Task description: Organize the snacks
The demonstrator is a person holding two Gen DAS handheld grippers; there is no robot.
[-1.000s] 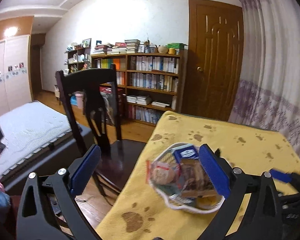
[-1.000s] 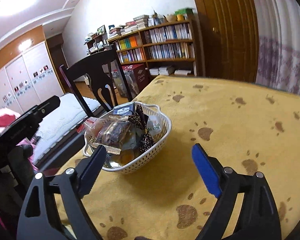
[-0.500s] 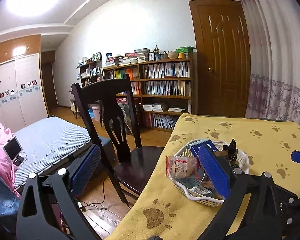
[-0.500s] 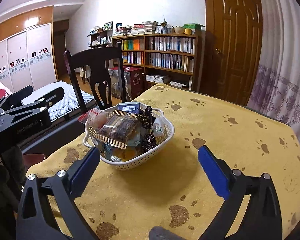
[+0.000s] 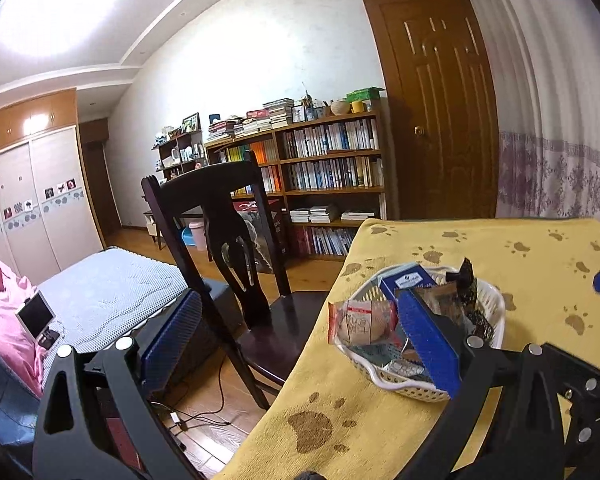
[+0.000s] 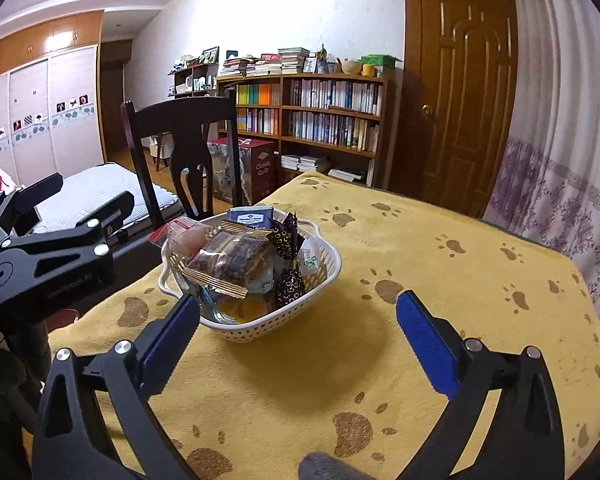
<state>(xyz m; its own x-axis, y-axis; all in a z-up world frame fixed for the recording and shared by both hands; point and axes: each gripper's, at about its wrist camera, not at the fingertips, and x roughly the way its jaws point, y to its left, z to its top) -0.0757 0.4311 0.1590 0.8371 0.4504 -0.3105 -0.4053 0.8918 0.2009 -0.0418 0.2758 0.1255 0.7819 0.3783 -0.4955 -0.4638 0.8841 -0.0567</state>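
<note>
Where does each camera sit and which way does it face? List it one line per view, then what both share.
Left wrist: on the left gripper, off the table's edge, facing the chair and bookshelf; its own open fingers show.
Right wrist: on the right gripper, above the yellow tablecloth, facing the snack basket; its open fingers and the left gripper's body show.
Shared: basket, chair, bookshelf, door.

One white basket (image 6: 324, 276) ahead of the claw, one blue box (image 6: 250, 216), two black-and-gold wrappers (image 6: 286, 236), one dark chair (image 6: 180, 148).

basket (image 6: 260, 330): perforated white plastic | tablecloth (image 6: 440, 272): fuzzy yellow cloth | wrappers (image 6: 230, 258): glossy
</note>
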